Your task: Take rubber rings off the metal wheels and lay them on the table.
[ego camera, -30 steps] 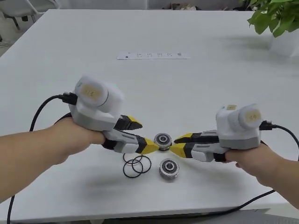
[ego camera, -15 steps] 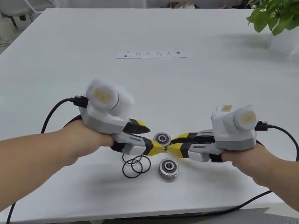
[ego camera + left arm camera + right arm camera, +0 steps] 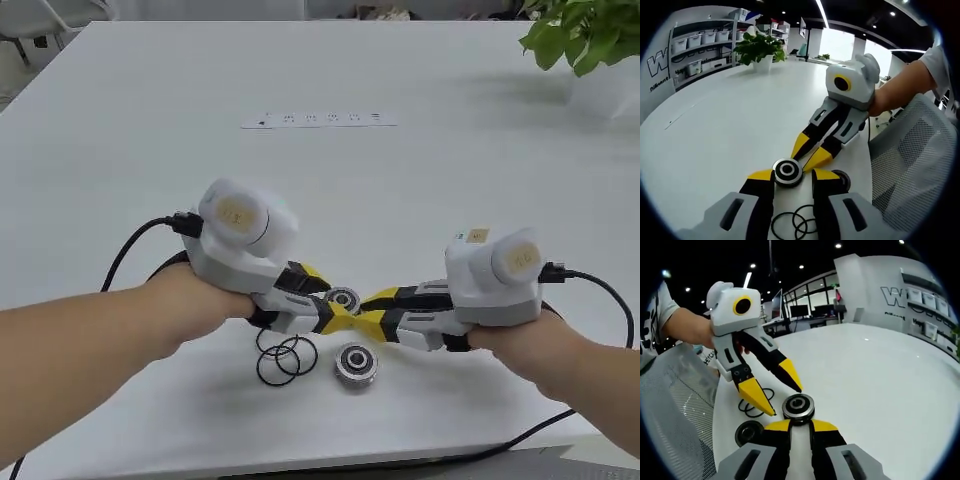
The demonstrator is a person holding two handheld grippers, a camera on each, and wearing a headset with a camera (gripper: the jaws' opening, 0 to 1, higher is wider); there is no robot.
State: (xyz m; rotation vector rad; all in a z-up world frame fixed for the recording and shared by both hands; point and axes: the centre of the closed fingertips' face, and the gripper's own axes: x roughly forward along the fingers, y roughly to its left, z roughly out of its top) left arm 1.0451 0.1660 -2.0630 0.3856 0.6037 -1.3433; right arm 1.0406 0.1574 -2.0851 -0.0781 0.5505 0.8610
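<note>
Currently on my screen: a white tabletop, with both tools meeting tip to tip close to its near edge.
Left tool: I read its jaws as spread apart. In its own view the yellow tips flank the metal wheel, one on each side of the rim. I cannot tell whether either tip touches it.
Right tool: its jaws are drawn together, and the yellow tips meet right at the wheel's rim from the opposite side. I cannot tell whether they pinch anything there.
Metal wheel: it sits between the two tools, a silver hub with a dark outer band, face-on in the left gripper view. I cannot tell whether it rests on the tabletop or is lifted off it.
Second wheel: lying flat on the tabletop, just on the near side of the tool tips in the head view, touched by neither tool.
Rubber rings: a few thin black loops lying overlapped on the tabletop, just left of the second wheel and below the left tool in the head view.
Hands: the left hand wraps the left tool's grip and the right hand the right tool's. A black cable trails from the left tool, and another from the right.
Far side: a white power strip lies flat mid-tabletop, and a leafy plant stands at the far right corner.
</note>
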